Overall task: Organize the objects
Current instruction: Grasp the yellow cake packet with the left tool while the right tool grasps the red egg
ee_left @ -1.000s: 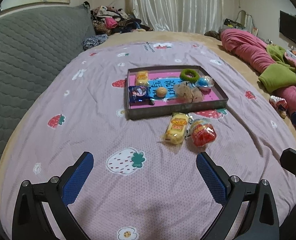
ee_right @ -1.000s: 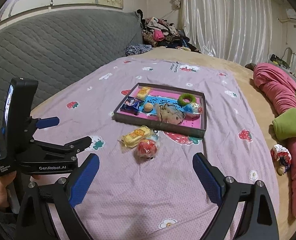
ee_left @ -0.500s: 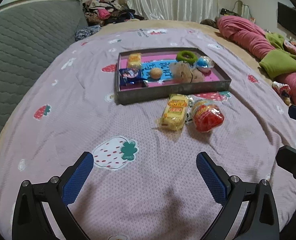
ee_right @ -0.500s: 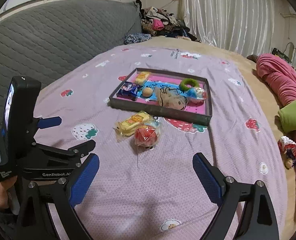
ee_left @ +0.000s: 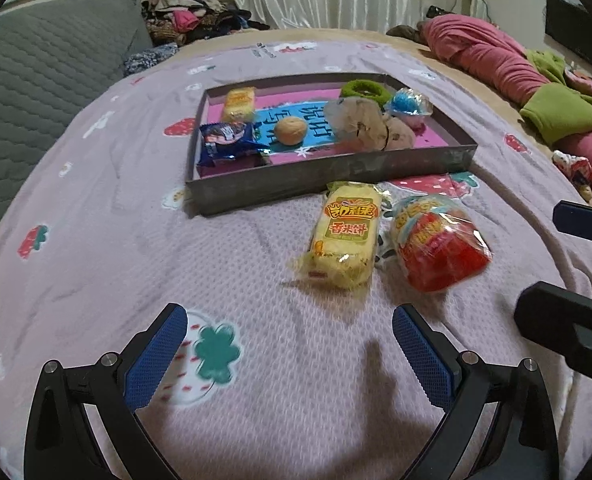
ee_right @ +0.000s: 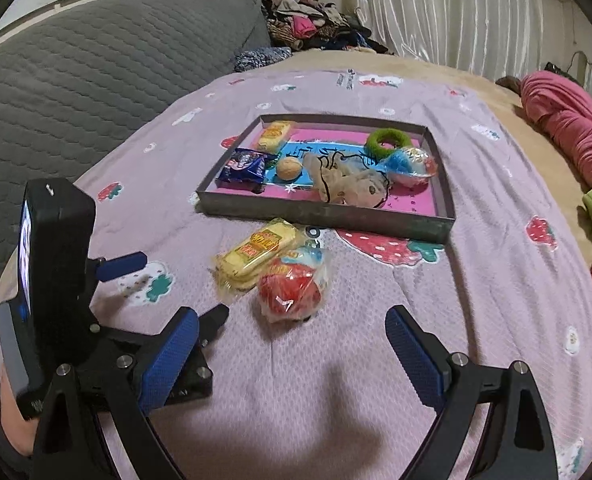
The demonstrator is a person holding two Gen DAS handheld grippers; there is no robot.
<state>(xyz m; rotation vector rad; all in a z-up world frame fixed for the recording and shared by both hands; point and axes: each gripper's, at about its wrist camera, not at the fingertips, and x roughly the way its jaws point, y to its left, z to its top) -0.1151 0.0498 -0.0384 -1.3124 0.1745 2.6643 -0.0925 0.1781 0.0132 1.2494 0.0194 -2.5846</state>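
A yellow cracker pack [ee_left: 346,236] and a red snack bag [ee_left: 440,248] lie side by side on the purple strawberry bedspread, just in front of a grey tray [ee_left: 336,180]. The tray holds a blue cookie pack [ee_left: 227,144], a second yellow pack [ee_left: 237,104], a small round bun [ee_left: 291,130], a plush toy [ee_left: 366,124], a green ring [ee_left: 364,90] and a blue wrapped ball [ee_left: 408,106]. My left gripper [ee_left: 287,348] is open, short of the cracker pack. My right gripper [ee_right: 291,352] is open, just short of the red bag [ee_right: 291,292] and the cracker pack [ee_right: 255,256].
A grey quilted headboard [ee_right: 75,80] runs along the left. Pink and green bedding [ee_left: 536,80] is heaped at the right. A clothes pile [ee_right: 308,28] lies at the far end by the curtains. The left gripper body [ee_right: 55,280] stands beside my right gripper.
Both grippers have moved forward and lower toward the two packs in front of the tray. Both stay open. Nothing on the bed has moved.
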